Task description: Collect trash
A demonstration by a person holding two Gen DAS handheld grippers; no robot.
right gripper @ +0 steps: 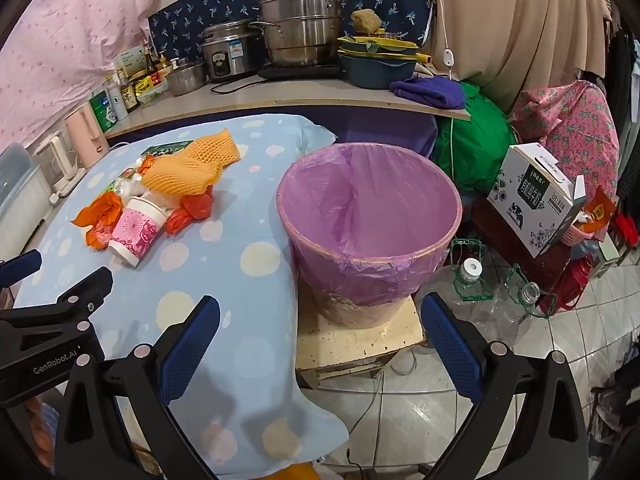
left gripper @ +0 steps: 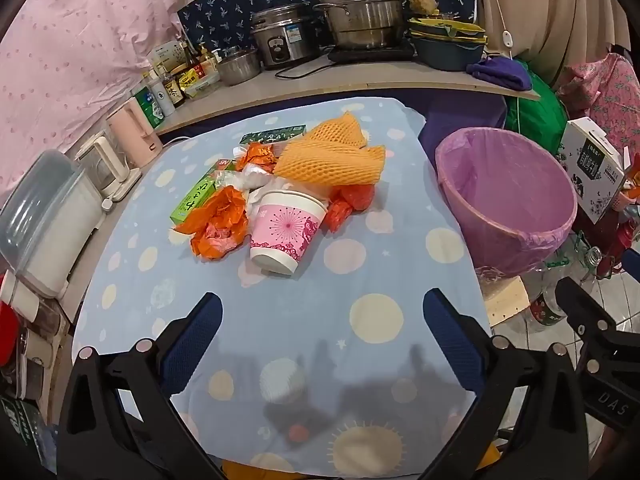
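A pile of trash lies on the blue spotted cloth (left gripper: 280, 320): a pink and white paper cup (left gripper: 286, 230) on its side, crumpled orange wrappers (left gripper: 218, 222), orange foam netting (left gripper: 332, 154), green boxes (left gripper: 194, 198) and clear plastic. The bin (left gripper: 506, 196) with a purple liner stands to the right of the table; it looks empty in the right wrist view (right gripper: 370, 216). My left gripper (left gripper: 320, 312) is open and empty, short of the cup. My right gripper (right gripper: 320, 316) is open and empty, in front of the bin. The trash pile also shows in the right wrist view (right gripper: 160, 196).
A counter (left gripper: 360, 76) behind the table holds pots, a rice cooker, bottles and a purple towel. Kettles and a plastic box stand at the left. The bin rests on a low wooden stool (right gripper: 360, 344). Empty plastic bottles (right gripper: 472, 284) and a carton (right gripper: 536, 196) sit on the floor at the right.
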